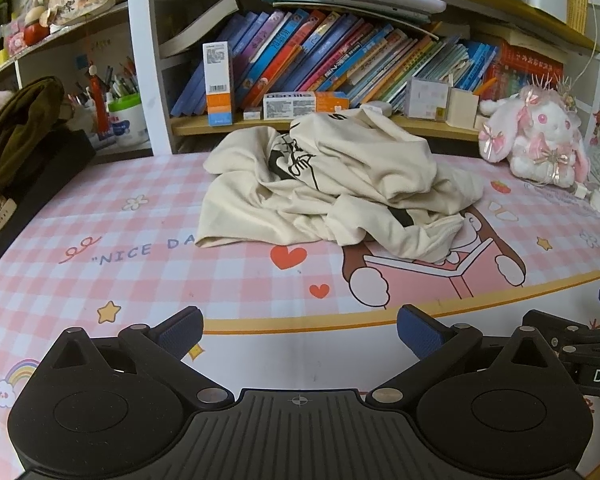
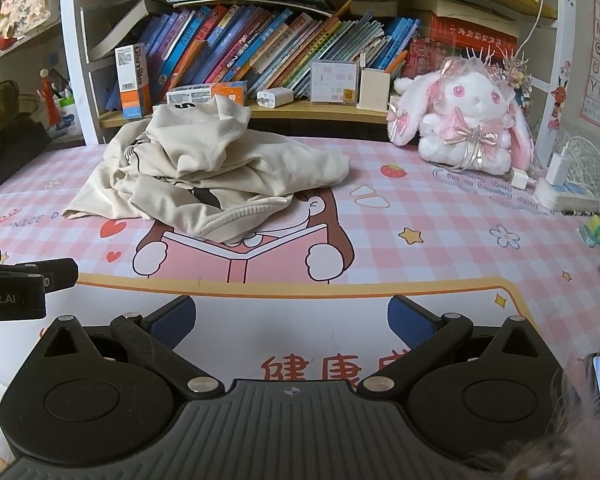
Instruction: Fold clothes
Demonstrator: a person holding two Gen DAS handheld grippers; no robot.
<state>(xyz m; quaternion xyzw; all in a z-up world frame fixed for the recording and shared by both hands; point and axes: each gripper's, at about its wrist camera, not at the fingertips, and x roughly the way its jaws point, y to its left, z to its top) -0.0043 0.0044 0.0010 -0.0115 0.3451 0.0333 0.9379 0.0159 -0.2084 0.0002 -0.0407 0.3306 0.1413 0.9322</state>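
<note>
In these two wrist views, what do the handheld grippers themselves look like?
Both match: the left gripper and right gripper have matte black plastic bodies, a ribbed grey centre plate with a small crosshair mark, two round black discs, silver pivot pins, and blue ribbed pads on the fingers. White lettering marks their sides. No cables show.

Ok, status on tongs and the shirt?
Left tongs open, empty. Right tongs open, empty. Cream shirt crumpled on mat, untouched. Plush bunny beside it, clear.

Cream sweatshirt (image 1: 332,180) with a black print lies on a pink-and-white checked desk mat (image 1: 120,280) dotted with red hearts and yellow stars. At two o'clock, a white-and-pink plush rabbit (image 2: 468,120). Gripper pads (image 2: 410,322) are blue.
</note>
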